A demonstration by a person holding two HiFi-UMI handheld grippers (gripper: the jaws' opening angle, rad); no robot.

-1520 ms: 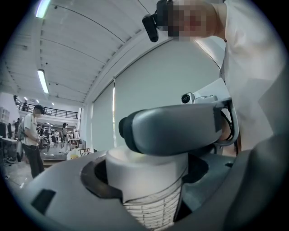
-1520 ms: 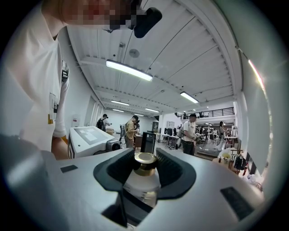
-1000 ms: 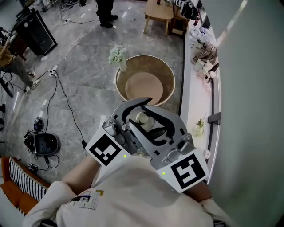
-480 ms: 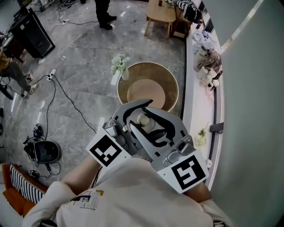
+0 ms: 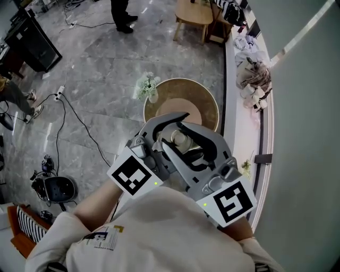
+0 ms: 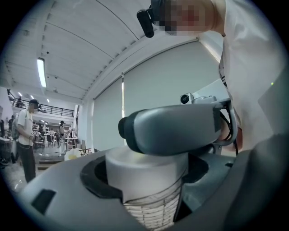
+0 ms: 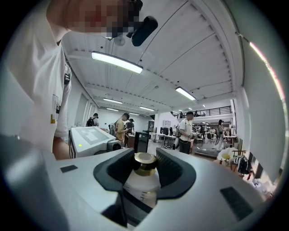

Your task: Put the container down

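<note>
I hold both grippers close to my chest, their jaws crossing in the head view. My left gripper (image 5: 169, 133) is shut on a white cylindrical container (image 6: 146, 173) with a printed line grid on its lower wall. The container fills the gap between the left gripper's (image 6: 149, 191) grey jaws, and a finger of the other gripper crosses just above it. My right gripper (image 5: 187, 155) is shut on a small white bottle with a gold cap (image 7: 144, 163), whose neck sits between the dark pads of the right gripper (image 7: 144, 173). A pale round top (image 5: 179, 139) shows between the crossed jaws.
A round wooden tub-like table (image 5: 207, 103) stands on the grey floor ahead, with a small vase of white flowers (image 5: 147, 85) at its left. A white ledge (image 5: 241, 127) with clothes runs along the right wall. Cables (image 5: 74, 117) and a wooden stool (image 5: 191, 13) are also on the floor.
The round table, flowers and ledge have slid down and closer in the head view as I move forward. Both grippers keep the same pose and hold.
</note>
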